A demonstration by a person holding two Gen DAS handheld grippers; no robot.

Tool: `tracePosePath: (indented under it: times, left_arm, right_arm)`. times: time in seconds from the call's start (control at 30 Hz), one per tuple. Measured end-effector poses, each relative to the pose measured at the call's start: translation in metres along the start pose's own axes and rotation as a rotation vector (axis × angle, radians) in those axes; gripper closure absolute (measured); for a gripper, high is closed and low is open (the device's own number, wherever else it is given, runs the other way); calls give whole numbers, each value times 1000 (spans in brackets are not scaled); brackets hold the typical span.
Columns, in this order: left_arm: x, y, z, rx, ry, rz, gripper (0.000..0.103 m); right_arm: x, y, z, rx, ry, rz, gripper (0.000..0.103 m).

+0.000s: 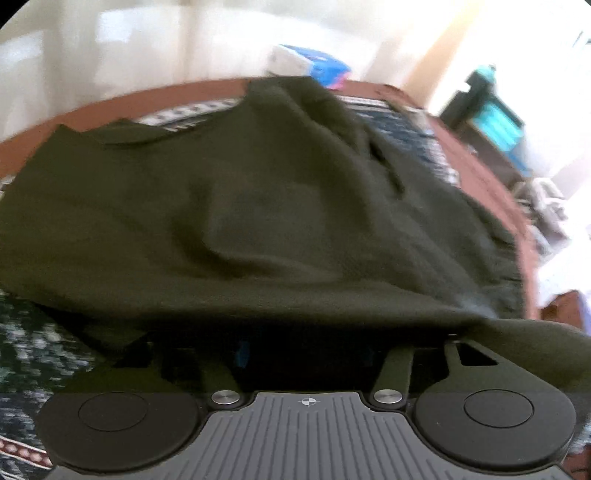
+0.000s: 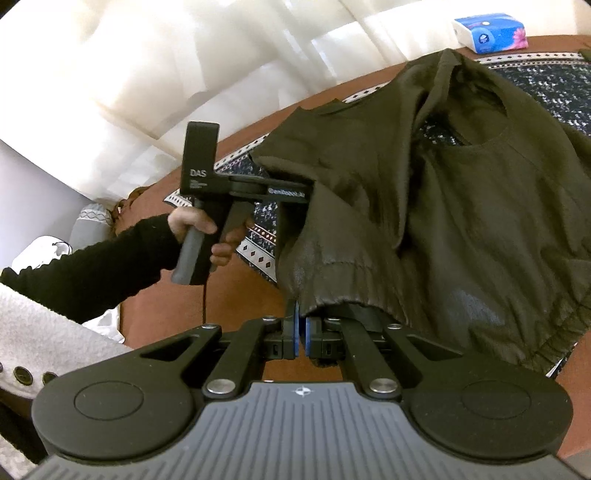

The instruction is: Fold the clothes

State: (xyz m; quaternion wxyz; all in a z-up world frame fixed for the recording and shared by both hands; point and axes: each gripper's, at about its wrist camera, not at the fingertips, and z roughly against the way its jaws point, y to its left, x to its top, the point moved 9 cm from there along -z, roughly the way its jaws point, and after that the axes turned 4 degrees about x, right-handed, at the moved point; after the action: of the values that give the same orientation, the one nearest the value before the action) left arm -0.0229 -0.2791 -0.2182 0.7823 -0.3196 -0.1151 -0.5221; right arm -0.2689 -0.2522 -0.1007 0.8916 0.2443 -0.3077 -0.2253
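From the left wrist view, we see the dark olive garment (image 1: 258, 206) spread over a patterned cloth (image 1: 33, 347) on a brown-edged bed (image 1: 476, 155). Its near edge drapes over our left gripper (image 1: 295, 354), hiding the fingertips, so we cannot tell how wide the jaws stand or whether they pinch the fabric. The picture is blurred.

From the right wrist view, we see our right gripper (image 2: 301, 332) with its blue pads (image 2: 293, 325) drawn nearly together just at the ribbed hem (image 2: 343, 291) of the garment; the hem corner appears pinched between them. Farther off, a hand (image 2: 195, 229) in a black sleeve holds the left gripper by its handle, its tip buried under a raised fold of the garment. A tissue box (image 2: 491, 31) sits at the far edge.

We judge this the early lifting step: both grippers take the near side. Next we need a sure left grip, then carry the edge across evenly.
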Motion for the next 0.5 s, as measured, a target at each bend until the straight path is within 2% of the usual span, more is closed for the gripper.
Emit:
tracePosePath:
  times: [0.07,0.17,0.3,0.4,0.5]
  left_arm:
    - [-5,-4,-3,-25,32,-14,103]
    - [-11,0,7,-71,20,40,103]
    - [-18,17,47,-155,-37,152,103]
    - [-29,34,83,-167,-52,186,103]
    - [-38,52,112,-137,-84,240,103]
  right_arm:
    - [0,-1,2,-5,-4,-3,99]
    - [0,-3,5,-18,-10,-10,99]
    - [-1,-5,7,-23,-18,-25,99]
    - [-4,-3,8,-2,-8,-24,99]
    - [-5,6,5,54,18,-7,99]
